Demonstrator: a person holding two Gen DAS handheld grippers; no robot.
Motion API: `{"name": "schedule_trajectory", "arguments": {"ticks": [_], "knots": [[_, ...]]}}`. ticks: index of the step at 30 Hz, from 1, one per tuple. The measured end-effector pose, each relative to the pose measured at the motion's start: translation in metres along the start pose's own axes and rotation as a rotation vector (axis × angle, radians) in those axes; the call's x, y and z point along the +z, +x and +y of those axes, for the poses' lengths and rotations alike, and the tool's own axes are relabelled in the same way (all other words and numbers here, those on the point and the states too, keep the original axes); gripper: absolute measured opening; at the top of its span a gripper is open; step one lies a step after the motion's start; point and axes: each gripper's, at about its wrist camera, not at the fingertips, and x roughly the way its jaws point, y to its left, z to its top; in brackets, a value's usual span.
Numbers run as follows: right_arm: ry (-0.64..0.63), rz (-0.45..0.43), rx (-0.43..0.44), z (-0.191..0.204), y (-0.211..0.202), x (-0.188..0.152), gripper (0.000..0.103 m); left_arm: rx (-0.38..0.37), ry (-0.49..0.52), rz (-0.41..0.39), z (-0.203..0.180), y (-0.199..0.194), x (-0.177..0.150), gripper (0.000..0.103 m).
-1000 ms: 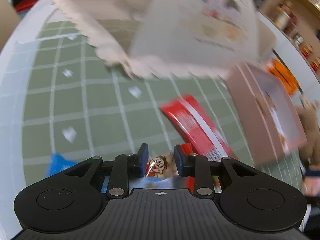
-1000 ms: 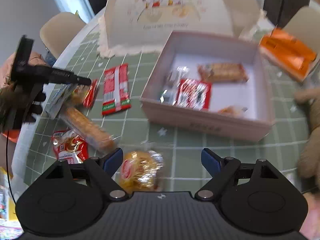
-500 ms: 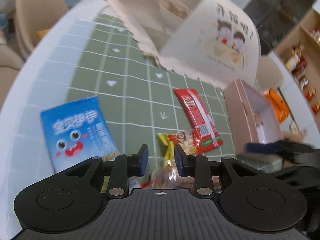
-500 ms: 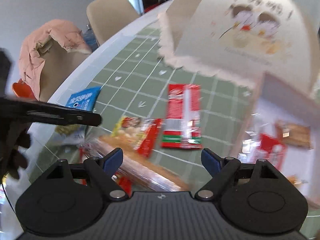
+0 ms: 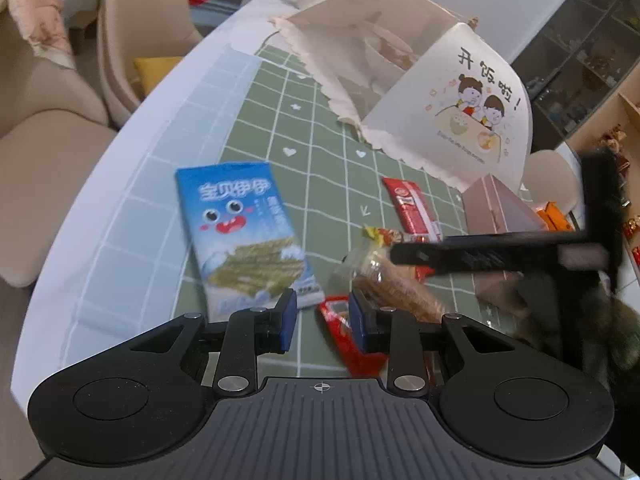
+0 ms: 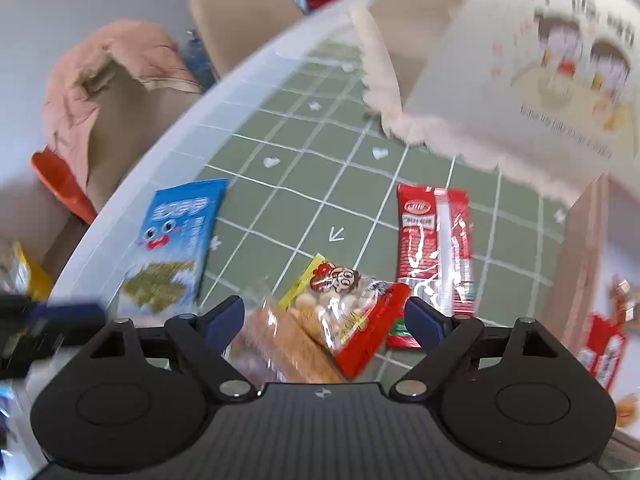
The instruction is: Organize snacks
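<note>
The bench (image 6: 256,92) has a green grid mat, with the pink box (image 5: 496,208) at its right side and snacks loose beside it: a blue seaweed pack (image 5: 244,232), a long red wafer pack (image 6: 434,248), then a cartoon cracker bag (image 6: 348,304). Right tool (image 6: 324,320) is spread wide over that cracker bag, gripping nothing. Left tool (image 5: 322,316) is only narrowly open and empty, just above a small red packet (image 5: 348,332).

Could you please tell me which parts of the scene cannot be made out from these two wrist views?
- Pink box contents: left wrist view, its wall faces the camera; right wrist view, cut off at the right edge and blurred.
- Red packet: left wrist view, partly behind the left gripper.
- Long biscuit pack: right wrist view, motion-blurred, lower end behind the right gripper.
- Food cover print: right wrist view, blurred.
</note>
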Motion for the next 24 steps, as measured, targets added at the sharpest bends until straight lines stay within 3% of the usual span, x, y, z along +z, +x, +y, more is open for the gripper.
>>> {"name": "schedule_trajectory", "arguments": {"ticks": [5,6,7,8,10,11,18,21,24], "knots": [[0.06,-0.012,-0.036,0.003,0.018,-0.001,0.088,0.021,-0.007,-0.009,0.0,-0.014,-0.01,0.032],[0.05,-0.011,-0.032,0.004,0.016,-0.001,0.083,0.026,-0.009,-0.009,0.0,-0.016,-0.011,0.032],[0.028,-0.01,-0.015,0.005,0.012,-0.002,0.07,0.033,-0.008,-0.009,0.0,-0.018,-0.012,0.032],[0.008,-0.009,0.005,0.005,0.006,-0.003,0.064,0.04,-0.004,-0.01,0.0,-0.02,-0.013,0.032],[0.008,0.018,0.017,0.001,-0.002,-0.003,0.022,0.047,0.0,-0.014,-0.001,-0.022,-0.012,0.032],[0.017,0.034,0.045,-0.005,-0.007,-0.006,0.018,0.045,0.001,-0.015,-0.002,-0.023,-0.011,0.032],[0.022,0.017,0.019,-0.033,-0.036,-0.037,0.018,-0.007,0.087,-0.007,-0.031,-0.006,-0.002,0.032],[0.009,0.012,0.043,-0.036,-0.05,-0.057,0.025,-0.009,0.224,-0.028,-0.053,0.008,0.011,0.032],[-0.012,0.035,0.06,-0.029,-0.055,-0.08,0.03,0.06,0.442,-0.036,-0.071,0.035,0.031,0.032]]}}
